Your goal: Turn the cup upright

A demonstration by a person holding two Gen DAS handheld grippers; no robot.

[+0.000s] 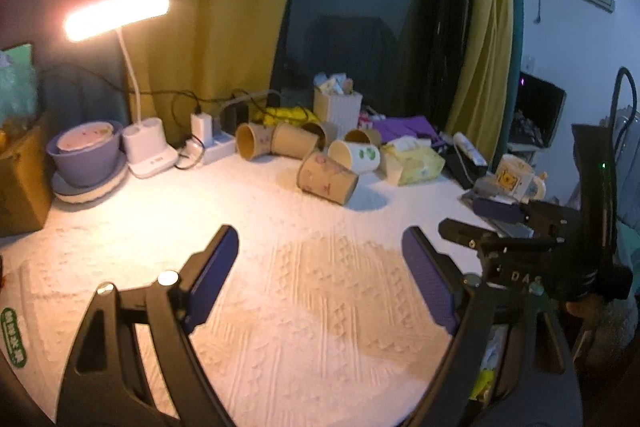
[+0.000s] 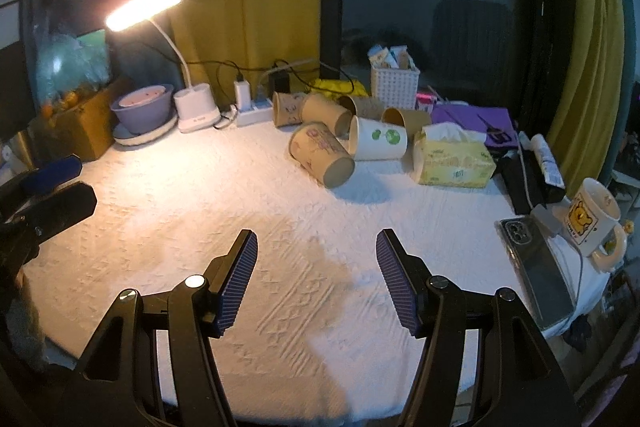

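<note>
On the left the lamp lights the white cloth. The left gripper hangs with its jaws spread, holding nothing; the right gripper likewise. Further right, near the table's back, a brown paper cup lies on its side, touching a white cup, with the tissue box just beside them. I'd approach the brown one from its free side, pinch the wall near the rim lightly so it doesn't crush, then tip it up.

Matt paper cup; embossed white cloth on bench; ribbed rubbery pads; glossy ceramic mug.
</note>
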